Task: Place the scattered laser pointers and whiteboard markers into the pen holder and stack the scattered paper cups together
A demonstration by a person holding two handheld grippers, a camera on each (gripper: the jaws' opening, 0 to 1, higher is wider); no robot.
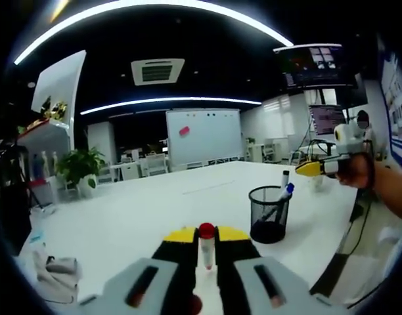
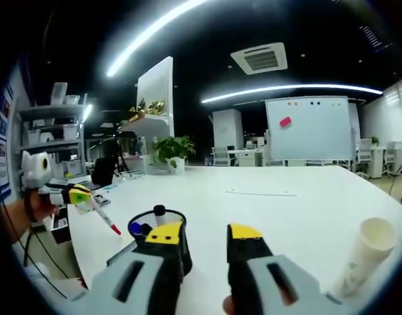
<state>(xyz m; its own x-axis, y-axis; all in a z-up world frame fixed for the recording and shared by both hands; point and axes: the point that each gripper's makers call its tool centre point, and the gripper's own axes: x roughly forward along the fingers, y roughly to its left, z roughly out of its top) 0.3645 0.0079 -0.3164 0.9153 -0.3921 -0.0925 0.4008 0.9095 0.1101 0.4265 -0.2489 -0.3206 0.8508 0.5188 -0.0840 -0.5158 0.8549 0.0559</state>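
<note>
Presently the left gripper (image 1: 206, 246) is clenched on a red-capped marker (image 1: 206, 248) above the white table (image 1: 155, 210). Right gripper (image 2: 204, 246) stands released, jaws apart. Mesh pen holder (image 1: 268, 215) holds markers; stacked paper cups (image 2: 364, 256) lie tilted nearby. Whiteboard (image 2: 309, 128) behind.

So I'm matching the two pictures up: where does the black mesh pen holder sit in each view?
Left gripper view: pen holder right of centre on the white table, beyond the jaws.
Right gripper view: pen holder lower left, partly behind the near jaw.
Shared landmark: the whiteboard with a pink eraser.
</note>
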